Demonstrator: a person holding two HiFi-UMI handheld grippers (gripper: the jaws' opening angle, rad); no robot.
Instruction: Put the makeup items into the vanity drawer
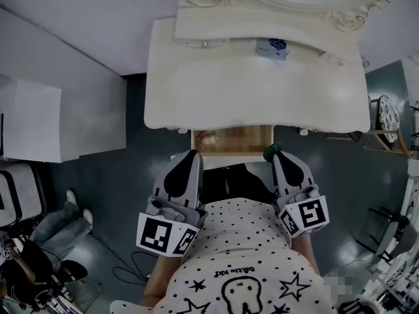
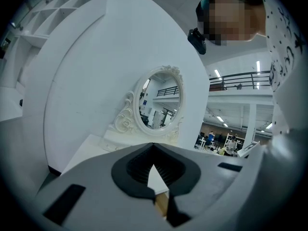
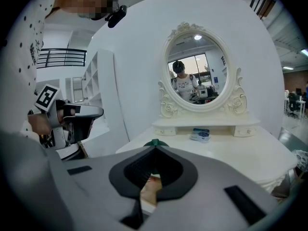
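Observation:
The white vanity table stands ahead with its wooden drawer pulled open under the front edge. A small pinkish item lies at the drawer's left end. My right gripper hovers by the drawer's right front corner, shut on a small green item, whose green tip pokes out past the jaws. My left gripper is at the drawer's left front, shut and holding nothing I can see. A blue and white packet rests on the vanity's back shelf, below the oval mirror.
White panels stand on the floor to the left. A patterned round stand sits right of the vanity. Another person's legs and cables show at the lower left. My spotted shirt fills the bottom of the head view.

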